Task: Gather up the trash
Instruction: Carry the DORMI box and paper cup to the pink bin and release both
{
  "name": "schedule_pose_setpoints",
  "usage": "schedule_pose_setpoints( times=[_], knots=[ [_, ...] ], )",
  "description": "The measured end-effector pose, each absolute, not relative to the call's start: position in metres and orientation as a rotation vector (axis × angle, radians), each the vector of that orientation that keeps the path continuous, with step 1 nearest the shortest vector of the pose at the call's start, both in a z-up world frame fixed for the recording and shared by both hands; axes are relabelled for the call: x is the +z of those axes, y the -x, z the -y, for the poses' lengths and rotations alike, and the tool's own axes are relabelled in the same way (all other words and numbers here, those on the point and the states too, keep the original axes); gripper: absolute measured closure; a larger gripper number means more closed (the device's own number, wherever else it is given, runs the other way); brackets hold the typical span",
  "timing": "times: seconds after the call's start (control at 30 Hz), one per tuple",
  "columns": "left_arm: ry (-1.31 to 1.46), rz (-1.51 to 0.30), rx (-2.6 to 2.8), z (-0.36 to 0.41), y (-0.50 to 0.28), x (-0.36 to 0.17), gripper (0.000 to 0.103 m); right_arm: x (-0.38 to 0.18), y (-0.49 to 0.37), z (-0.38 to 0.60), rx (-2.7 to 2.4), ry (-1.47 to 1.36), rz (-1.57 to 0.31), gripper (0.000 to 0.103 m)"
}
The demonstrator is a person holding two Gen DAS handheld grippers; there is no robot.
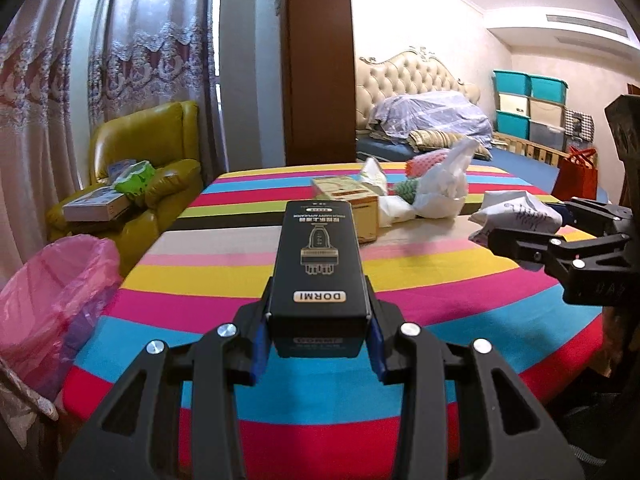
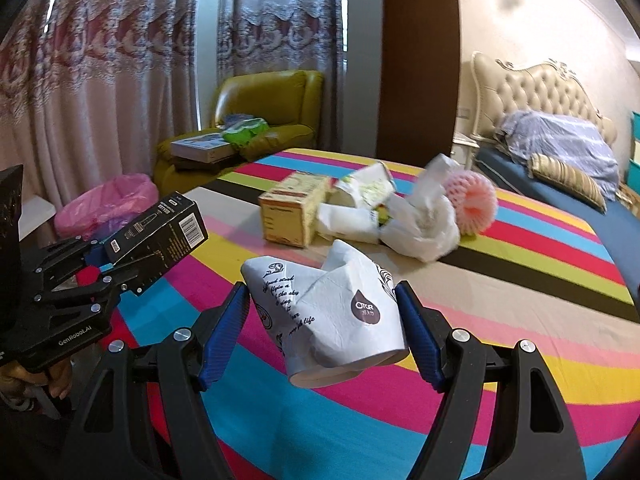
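Left claw (image 1: 318, 340): nearly shut, pads clamped on both long side walls of the black box (image 1: 318, 256) at its near end. Right claw (image 2: 324, 332): wide, pads against both sides of the crumpled paper cup (image 2: 332, 316), which fills the gap and is off the surface.

Location: both items are carried above the striped bed (image 1: 400, 280). Pink-lined bin (image 1: 52, 292) stands on the floor off the bed's left edge, beside the yellow armchair (image 1: 152, 152). More trash lies further up the bed: yellow carton (image 2: 292, 216), white bag (image 2: 424, 224), pink foam net (image 2: 476, 200), torn pkg (image 2: 364, 192).

Handling, est.:
- Box: thin card, stiff along edges, prob. light or empty. Glossy faces may slip; clamp the narrow sides, not the broad faces. Low crush risk at present force.
- Cup: thin paper, already collapsed, no rigidity, very light. Hold across the creased body; excess squeeze only flattens it more. May cling to the pads on release.

Orientation:
- Box: long axis runs straight fwd from the claw, free end away, printed face up.
- Cup: axis approx. along the claw line, base toward the camera, crushed rim fwd and up.
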State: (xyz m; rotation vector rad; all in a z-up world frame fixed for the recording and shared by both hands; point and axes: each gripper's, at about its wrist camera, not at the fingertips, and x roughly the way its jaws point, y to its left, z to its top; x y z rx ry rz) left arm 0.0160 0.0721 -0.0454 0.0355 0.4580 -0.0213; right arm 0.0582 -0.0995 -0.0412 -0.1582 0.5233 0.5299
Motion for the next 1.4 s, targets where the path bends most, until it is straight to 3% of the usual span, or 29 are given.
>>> schedule_pose_setpoints(
  times=[0.9, 1.4],
  knots=[
    [0.098, -0.373, 0.406, -0.259, 0.069, -0.004, 0.064, -0.015, -0.068, -0.12, 0.947, 0.353, -0.556, 0.032],
    [0.213, -0.451, 0.534, -0.368, 0.053, -0.01, 0.064, 0.02, -0.106, -0.26, 1.107, 0.276, -0.581, 0.03]
  ],
)
